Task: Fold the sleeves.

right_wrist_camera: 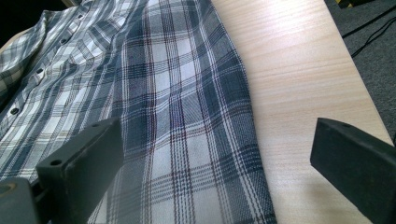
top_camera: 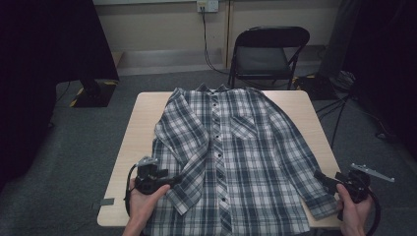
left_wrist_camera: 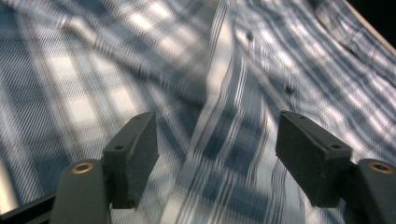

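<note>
A blue and white plaid shirt (top_camera: 231,147) lies buttoned and face up on the light wooden table (top_camera: 142,123), collar at the far side. Its left-side sleeve (top_camera: 189,147) is folded inward over the front. The other sleeve (top_camera: 307,172) runs straight down the right edge. My left gripper (top_camera: 174,179) hovers at the folded sleeve's lower end, and its jaws stand open over the button placket (left_wrist_camera: 219,107) with no cloth pinched. My right gripper (top_camera: 322,178) sits beside the right sleeve near the cuff, open wide over sleeve fabric (right_wrist_camera: 187,116) and bare tabletop (right_wrist_camera: 289,93).
A black folding chair (top_camera: 268,54) stands behind the table. Cables (top_camera: 344,105) and dark gear lie on the grey carpet at the right. A black curtain (top_camera: 44,49) hangs at the left. Bare wood shows along the table's left and right margins.
</note>
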